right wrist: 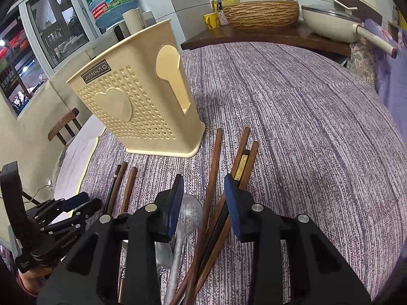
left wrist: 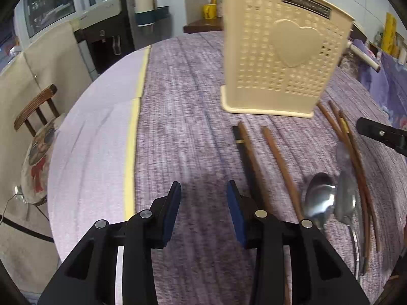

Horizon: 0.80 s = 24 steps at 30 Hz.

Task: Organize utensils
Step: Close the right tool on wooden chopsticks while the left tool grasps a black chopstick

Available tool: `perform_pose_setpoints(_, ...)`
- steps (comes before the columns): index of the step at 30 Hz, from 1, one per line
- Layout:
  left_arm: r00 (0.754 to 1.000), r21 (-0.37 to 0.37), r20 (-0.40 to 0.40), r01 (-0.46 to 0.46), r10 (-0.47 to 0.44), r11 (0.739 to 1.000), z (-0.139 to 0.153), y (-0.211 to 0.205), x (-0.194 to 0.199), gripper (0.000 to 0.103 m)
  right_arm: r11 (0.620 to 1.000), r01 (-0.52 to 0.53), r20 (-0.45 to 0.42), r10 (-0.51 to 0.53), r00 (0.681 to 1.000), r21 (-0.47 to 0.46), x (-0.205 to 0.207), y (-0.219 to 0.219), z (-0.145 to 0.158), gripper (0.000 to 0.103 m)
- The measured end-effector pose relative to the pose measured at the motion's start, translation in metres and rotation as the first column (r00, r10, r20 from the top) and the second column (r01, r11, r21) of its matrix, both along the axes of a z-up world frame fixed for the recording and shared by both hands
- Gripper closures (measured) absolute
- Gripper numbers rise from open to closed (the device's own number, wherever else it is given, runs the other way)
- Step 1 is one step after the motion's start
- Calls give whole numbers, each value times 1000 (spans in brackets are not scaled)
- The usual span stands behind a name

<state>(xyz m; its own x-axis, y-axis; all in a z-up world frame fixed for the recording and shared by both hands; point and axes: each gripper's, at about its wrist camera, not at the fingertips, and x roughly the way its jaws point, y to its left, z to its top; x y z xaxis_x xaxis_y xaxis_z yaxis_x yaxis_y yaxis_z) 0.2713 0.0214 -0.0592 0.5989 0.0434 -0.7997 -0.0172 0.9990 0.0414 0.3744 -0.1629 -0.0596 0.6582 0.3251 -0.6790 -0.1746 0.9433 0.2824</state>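
Left gripper (left wrist: 203, 185): sitting partly open, its blue-padded fingers (left wrist: 175, 203) apart with nothing between them, only purple cloth showing in the gap.
Right gripper (right wrist: 203, 180): also partly open and gripping nothing; its fingers are hovering over the cutlery, with the grey spoon's bowl and one brown chopstick showing in the gap below.
Utensil holder (left wrist: 282, 58): a cream plastic caddy with small holes and a raised heart, standing upright on the table ahead of both grippers, ahead and to the right of the left one, ahead and to the left of the right one.
Chopsticks near the left gripper: a dark chopstick (left wrist: 244, 157) and a brown chopstick (left wrist: 282, 167) are lying just right of its right finger, pointing toward the holder.
Spoons: a shiny steel spoon (left wrist: 320, 198) is lying further right of the left gripper; a matte grey spoon (right wrist: 187, 218) is lying under the right gripper.
Chopstick bundle (right wrist: 216, 203): several brown and black sticks are crossing loosely under the right gripper, their tips reaching toward the holder.
Table (left wrist: 178, 89): covered by a purple woven cloth, with a pale edge off to the left.
Wooden chair (left wrist: 35, 111): standing beyond the table edge, far left of the left gripper.
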Motion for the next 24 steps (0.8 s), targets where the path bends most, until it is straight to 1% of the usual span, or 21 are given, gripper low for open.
perform_pose_setpoints(1,1000,-29,3,-15,15,999,2,6,-1,65,1000,-4,4,4,1000,-7,1,2,1,69)
perform_pose_setpoints(2,1000,-82,19,-13,14,997,6,10,-4,65,1000,-10,6,10,1000,-14,1,2,0,69)
perform_pose_setpoints(3,1000,-99,28,-3,6,995,9,10,-4,65,1000,-13,6,13,1000,-23,2,4,0,69)
perform_pose_setpoints(5,999,-75,32,33,-31,997,12,0,-3,65,1000,-8,-4,8,1000,-10,4,2,-3,69)
perform_pose_setpoints(7,997,-87,10,78,-77,993,10,-12,-2,65,1000,4,-11,-4,1000,7,3,-1,-5,69)
perform_pose_setpoints(8,996,-81,-5,87,-88,993,8,-18,-1,65,1000,9,-10,-8,1000,9,2,-2,-6,69)
perform_pose_setpoints(10,997,-9,-6,73,-73,997,3,-26,-1,65,1000,15,-14,-15,1000,9,1,-4,-8,69)
perform_pose_setpoints(11,998,3,4,70,-70,998,3,-27,-2,65,1000,15,-18,-15,1000,10,-1,-5,-9,69)
perform_pose_setpoints(14,998,18,2,57,-57,998,3,-22,-2,64,1000,11,-12,-11,1000,-5,-3,-6,-8,69)
perform_pose_setpoints(15,999,39,-15,36,-36,999,1,-18,-1,64,1000,15,-10,-15,1000,-9,-4,-6,-7,68)
perform_pose_setpoints(16,1000,42,-24,20,-19,999,-2,-13,-1,64,1000,22,-8,-22,1000,-10,-4,-7,-7,68)
perform_pose_setpoints(18,1000,-25,-17,-12,11,1000,-1,0,-5,64,1000,29,-5,-29,1000,-5,-4,-8,-6,64)
perform_pose_setpoints(19,1000,-72,-5,-19,19,997,2,5,-6,64,1000,26,-2,-26,1000,-4,-3,-7,-6,63)
perform_pose_setpoints(20,1000,-95,11,-9,10,995,6,5,-7,64,1000,25,-2,-25,1000,-5,-3,-6,-6,62)
perform_pose_setpoints(22,999,-69,21,28,-26,997,9,-6,-7,64,1000,26,-4,-26,1000,-2,-2,-5,-7,61)
perform_pose_setpoints(24,997,-66,8,74,-74,995,7,-19,-7,64,1000,29,-3,-29,1000,3,-3,-5,-7,57)
